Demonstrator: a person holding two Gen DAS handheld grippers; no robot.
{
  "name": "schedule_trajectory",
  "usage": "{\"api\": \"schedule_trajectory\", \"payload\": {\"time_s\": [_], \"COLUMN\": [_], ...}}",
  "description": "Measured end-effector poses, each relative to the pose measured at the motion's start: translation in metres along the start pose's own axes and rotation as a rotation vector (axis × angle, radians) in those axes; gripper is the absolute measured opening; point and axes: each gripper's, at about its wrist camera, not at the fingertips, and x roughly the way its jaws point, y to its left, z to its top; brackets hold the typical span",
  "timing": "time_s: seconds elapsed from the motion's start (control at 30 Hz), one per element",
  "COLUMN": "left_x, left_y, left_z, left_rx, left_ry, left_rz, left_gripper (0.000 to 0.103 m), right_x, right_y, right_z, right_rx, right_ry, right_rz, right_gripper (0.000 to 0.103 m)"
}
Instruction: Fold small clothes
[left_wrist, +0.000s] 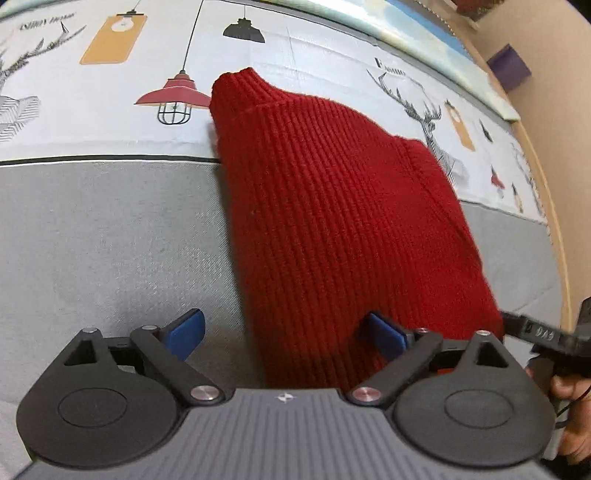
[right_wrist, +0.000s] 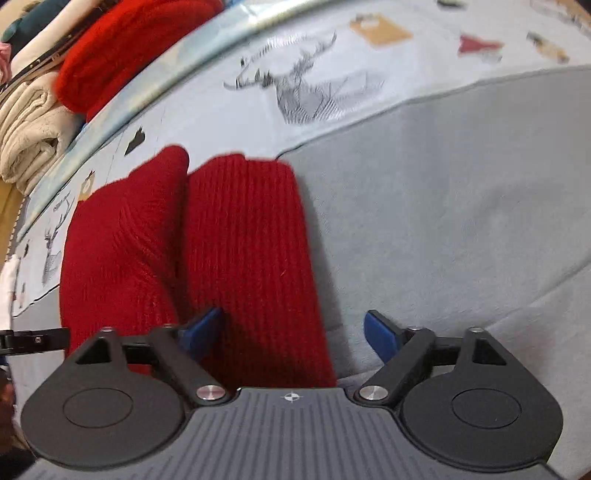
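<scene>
A red ribbed knit sweater (left_wrist: 332, 221) lies on the grey and printed bed cover, folded into a long narrow shape with its neck end far from me. In the right wrist view the sweater (right_wrist: 243, 251) shows a sleeve fold lying beside the body. My left gripper (left_wrist: 286, 332) is open, its blue pads on either side of the sweater's near left edge. My right gripper (right_wrist: 295, 332) is open over the sweater's near right edge, with its left pad (right_wrist: 201, 330) above the knit and its right pad (right_wrist: 380, 338) above the grey cover.
The printed cover (left_wrist: 110, 122) with lamps and deer runs behind the grey area (left_wrist: 110, 240). A stack of folded clothes (right_wrist: 33, 122), cream and red, sits at the far left. The bed's wooden edge (left_wrist: 554, 221) curves along the right. The other gripper's tip (left_wrist: 532, 328) shows at right.
</scene>
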Motion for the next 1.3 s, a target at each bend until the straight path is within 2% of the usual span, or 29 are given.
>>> {"api": "schedule_trajectory", "payload": {"time_s": [0.07, 0.17, 0.23, 0.27, 0.3, 0.33, 0.4, 0.5, 0.63, 0.77, 0.9, 0.97, 1.03, 1.13, 1.2, 1.27, 1.3], "left_x": [0.008, 0.019, 0.022, 0.022, 0.021, 0.017, 0.009, 0.0, -0.024, -0.041, -0.063, -0.078, -0.089, -0.094, -0.084, -0.058, -0.05], "left_y": [0.003, 0.008, 0.009, 0.01, 0.01, 0.008, 0.007, 0.016, 0.033, 0.063, 0.086, 0.091, 0.092, 0.082, 0.069, 0.061, 0.057], "left_z": [0.005, 0.009, 0.011, 0.012, 0.014, 0.016, 0.018, 0.021, 0.026, 0.032, 0.034, 0.034, 0.031, 0.024, 0.017, 0.007, 0.002], "left_rx": [0.0, -0.022, -0.011, -0.005, -0.002, 0.0, 0.039, 0.032, 0.018, -0.03, -0.064, -0.062, -0.05, 0.017, 0.106, 0.193, 0.229], "left_ry": [0.004, 0.023, 0.017, 0.013, 0.008, 0.0, -0.035, -0.059, -0.133, -0.167, -0.223, -0.278, -0.301, -0.277, -0.234, -0.135, -0.132], "left_rz": [-0.007, -0.033, -0.048, -0.057, -0.085, -0.121, -0.113, -0.099, -0.051, 0.0, 0.035, 0.067, 0.067, 0.023, 0.034, 0.137, 0.186], "left_gripper": [0.103, 0.103, 0.102, 0.1, 0.079, 0.071, 0.062, 0.055, 0.05, 0.044, 0.028, 0.03, 0.031, 0.031, 0.031, 0.032, 0.035], "right_x": [0.004, 0.01, 0.009, 0.009, 0.009, 0.008, 0.005, 0.004, 0.007, 0.019, 0.028, 0.028, 0.026, 0.03, 0.031, 0.028, 0.028], "right_y": [0.002, 0.003, 0.006, 0.009, 0.012, 0.015, 0.023, 0.034, 0.057, 0.093, 0.115, 0.121, 0.123, 0.114, 0.104, 0.102, 0.104], "right_z": [0.001, 0.004, 0.004, 0.005, 0.006, 0.006, 0.009, 0.014, 0.016, 0.011, 0.009, 0.009, 0.008, 0.004, 0.003, 0.002, 0.002], "right_rx": [-0.007, 0.001, 0.007, 0.001, -0.007, -0.009, -0.022, -0.022, -0.047, -0.115, -0.136, -0.149, -0.17, -0.157, -0.125, -0.129, -0.145], "right_ry": [0.008, 0.025, 0.035, 0.03, 0.023, 0.019, -0.003, -0.047, -0.067, -0.049, -0.036, -0.032, -0.038, -0.032, -0.02, -0.025, -0.031], "right_rz": [0.002, 0.031, 0.071, 0.068, 0.064, 0.063, 0.05, 0.062, 0.143, 0.204, 0.229, 0.235, 0.193, 0.085, 0.064, 0.06, 0.047], "right_gripper": [0.088, 0.085, 0.069, 0.068, 0.065, 0.059, 0.053, 0.044, 0.034, 0.033, 0.033, 0.033, 0.034, 0.034, 0.036, 0.038, 0.041]}}
